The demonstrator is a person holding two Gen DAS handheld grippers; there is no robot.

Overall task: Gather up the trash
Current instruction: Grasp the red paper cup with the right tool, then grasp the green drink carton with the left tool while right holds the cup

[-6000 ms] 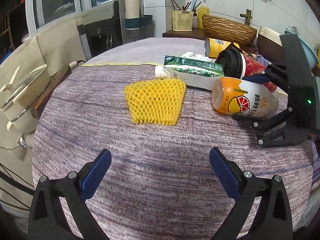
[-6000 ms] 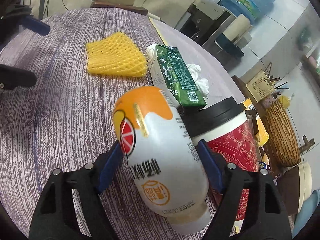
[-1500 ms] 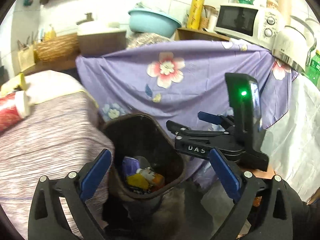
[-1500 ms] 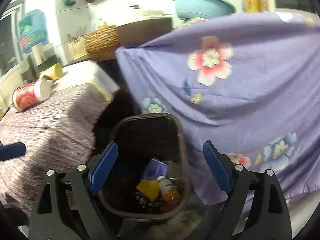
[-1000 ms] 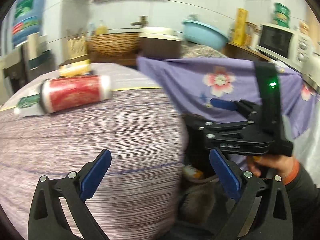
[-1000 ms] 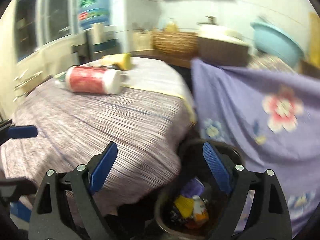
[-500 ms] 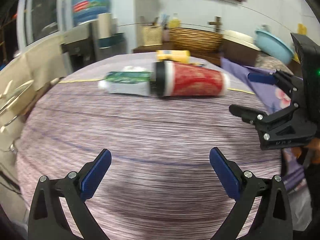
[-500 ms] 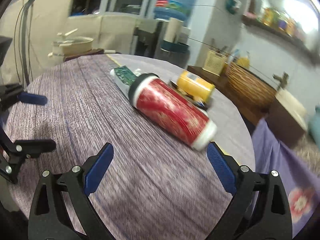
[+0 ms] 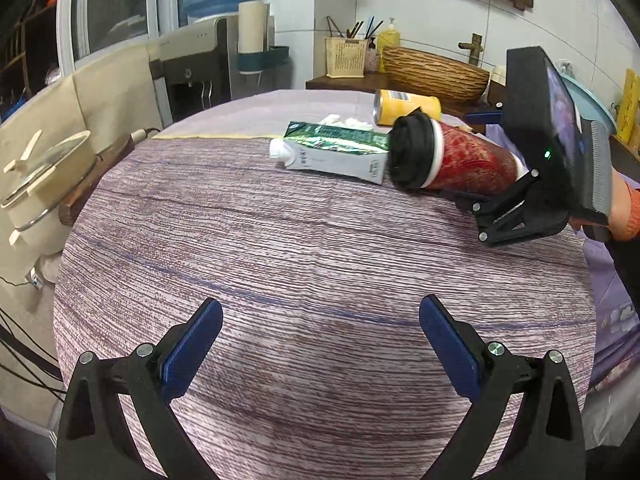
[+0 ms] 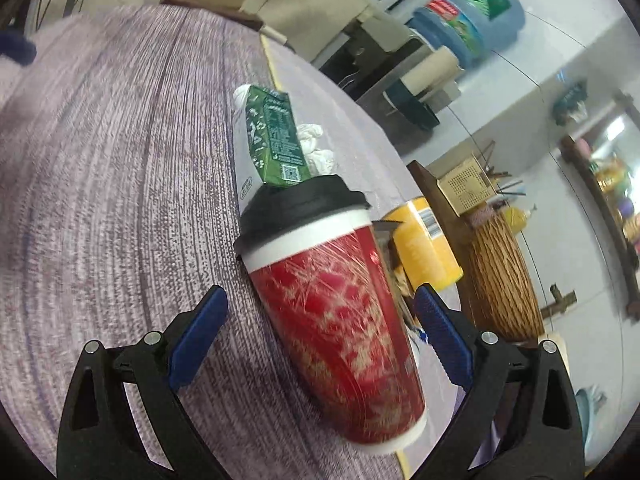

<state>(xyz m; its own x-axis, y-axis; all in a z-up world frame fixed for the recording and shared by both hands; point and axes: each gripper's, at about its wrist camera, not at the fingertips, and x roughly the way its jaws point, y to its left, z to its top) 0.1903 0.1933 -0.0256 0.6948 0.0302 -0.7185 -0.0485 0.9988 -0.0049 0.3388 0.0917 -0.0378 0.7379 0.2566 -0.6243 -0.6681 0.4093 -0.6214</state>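
I see the cup [image 10: 336,320] lying on its side near the table's [image 9: 280,280] far right edge, its black lid touching the green carton [image 9: 336,152], with the yellow can [image 9: 408,106] just behind it and crumpled tissue [image 9: 344,122] beyond the carton. My right gripper [image 10: 320,324] has just been opening and now straddles the cup's body, pads released and not pressing on it. My left gripper [image 9: 320,344] hangs spread wide over the bare near part of the table, grasping nothing.
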